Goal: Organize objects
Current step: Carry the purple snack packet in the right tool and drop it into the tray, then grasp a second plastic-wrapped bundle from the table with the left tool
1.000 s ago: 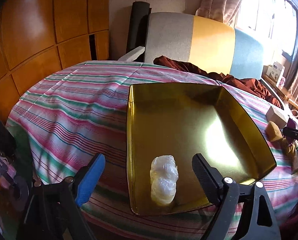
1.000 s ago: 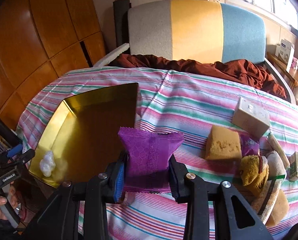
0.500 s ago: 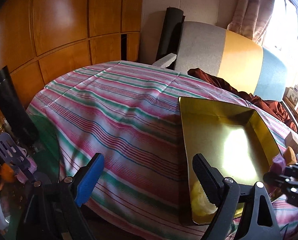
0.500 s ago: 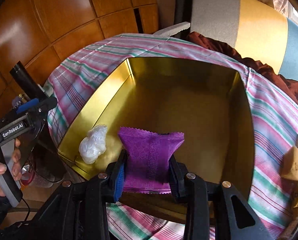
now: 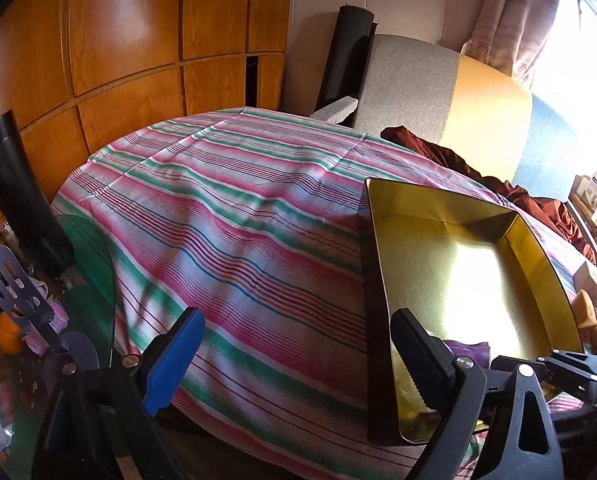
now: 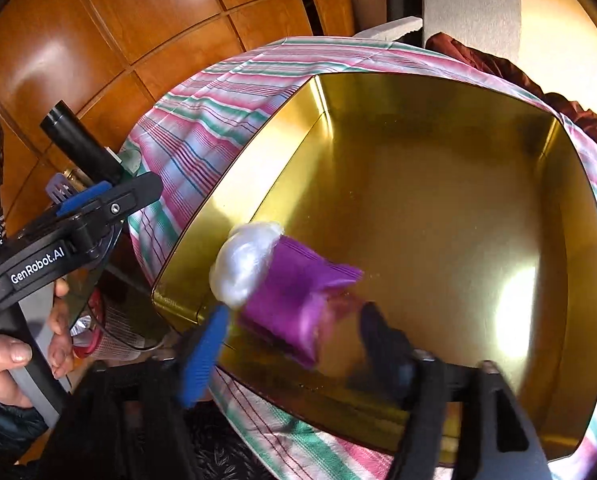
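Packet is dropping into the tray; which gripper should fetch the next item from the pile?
Probably right. The right gripper, jaws opening over the gold tray, is releasing the purple packet; the sponge and box lie beyond the tray's right side. The left gripper hangs over bare cloth.

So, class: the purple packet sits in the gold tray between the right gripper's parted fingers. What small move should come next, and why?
Probably lift the right gripper straight back out of the gold tray. Its jaws are opening, the purple packet lies loose beside the white plastic bundle, so the fingers need only clear it.
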A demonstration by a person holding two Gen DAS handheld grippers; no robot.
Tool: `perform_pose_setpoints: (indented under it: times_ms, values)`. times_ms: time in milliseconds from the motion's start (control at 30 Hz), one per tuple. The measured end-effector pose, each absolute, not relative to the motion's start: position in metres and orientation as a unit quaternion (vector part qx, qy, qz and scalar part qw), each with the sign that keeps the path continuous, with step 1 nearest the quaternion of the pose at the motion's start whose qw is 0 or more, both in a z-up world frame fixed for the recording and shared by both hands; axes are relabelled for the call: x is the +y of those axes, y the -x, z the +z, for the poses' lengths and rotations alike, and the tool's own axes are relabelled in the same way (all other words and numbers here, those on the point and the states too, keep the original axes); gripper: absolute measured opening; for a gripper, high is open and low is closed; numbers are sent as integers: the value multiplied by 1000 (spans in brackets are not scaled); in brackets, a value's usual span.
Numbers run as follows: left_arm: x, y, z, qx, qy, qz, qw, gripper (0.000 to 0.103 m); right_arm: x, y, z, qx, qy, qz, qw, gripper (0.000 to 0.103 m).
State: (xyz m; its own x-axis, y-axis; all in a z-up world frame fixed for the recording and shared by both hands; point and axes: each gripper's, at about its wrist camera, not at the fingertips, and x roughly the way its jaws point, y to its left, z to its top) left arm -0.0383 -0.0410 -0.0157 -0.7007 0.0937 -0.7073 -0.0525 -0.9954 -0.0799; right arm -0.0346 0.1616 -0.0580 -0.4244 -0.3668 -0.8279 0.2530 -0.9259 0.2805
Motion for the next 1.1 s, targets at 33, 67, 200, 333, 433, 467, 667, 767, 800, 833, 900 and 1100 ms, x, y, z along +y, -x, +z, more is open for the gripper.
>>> perform_pose_setpoints:
  times_ms: [33, 67, 200, 333, 433, 467, 667, 767, 800, 833, 900, 1100]
  values:
    - [-40, 38, -16, -25, 385, 922, 40, 95, 163, 32, -56, -59, -499, -845, 183, 79]
    - [-38, 38, -16, -21, 384, 922, 39, 95, 165, 29, -54, -61, -494, -848, 182, 80]
    - [-37, 38, -15, -27, 387, 920, 49, 98, 175, 20, -43, -65, -471, -865, 160, 86]
    - [-32, 37, -14, -26, 387, 920, 56, 102, 192, 9, -32, -67, -447, -883, 124, 87]
    - [-29, 37, -13, -26, 389, 919, 60, 103, 207, 2, -25, -69, -432, -895, 88, 89]
    - [-26, 37, -14, -26, 391, 918, 61, 103, 213, 0, -23, -72, -429, -897, 78, 89]
    - [-9, 34, -13, -14, 395, 915, 84, 103, 253, -15, -20, -98, -423, -901, 21, 89]
    - [3, 31, -8, -2, 390, 915, 103, 103, 280, -30, -19, -116, -424, -898, -19, 89]
    - [8, 31, -7, 1, 389, 914, 110, 103, 291, -35, -19, -122, -424, -897, -32, 89]
    - [12, 30, -5, 3, 389, 914, 119, 103, 303, -42, -18, -130, -425, -895, -46, 89]
    - [25, 28, -2, 9, 388, 910, 143, 103, 326, -56, -17, -139, -426, -891, -74, 89]
    - [77, 16, 9, 23, 389, 891, 233, 103, 405, -110, -1, -153, -414, -879, -181, 89]
